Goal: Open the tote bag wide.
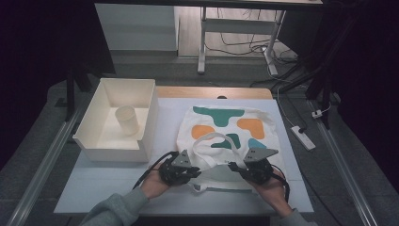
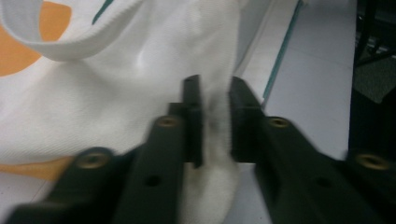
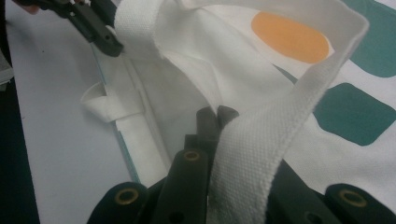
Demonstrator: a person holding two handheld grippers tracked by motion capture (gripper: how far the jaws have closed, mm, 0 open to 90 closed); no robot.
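A white tote bag (image 1: pixel 188 127) printed with teal and orange shapes lies flat on the white table (image 1: pixel 108 188), its mouth toward me. My left gripper (image 1: pixel 195 172) is at the mouth's left side, and in the left gripper view its jaws (image 2: pixel 215 86) pinch a fold of the bag's cloth (image 2: pixel 116 93). My right gripper (image 1: pixel 234 167) holds the mouth's right side, with its jaws (image 3: pixel 217 112) shut on the upper layer of cloth (image 3: pixel 196 60). A webbing handle (image 3: pixel 261 140) drapes over the right jaw. The left gripper (image 3: pixel 109 44) grips the rim farther off.
A white open box (image 1: pixel 150 113) stands on the table's left with a pale cup (image 1: pixel 127 120) inside. A second handle loop (image 3: pixel 100 105) sticks out from the bag's lower layer. A power strip (image 1: pixel 303 136) lies on the floor at the right.
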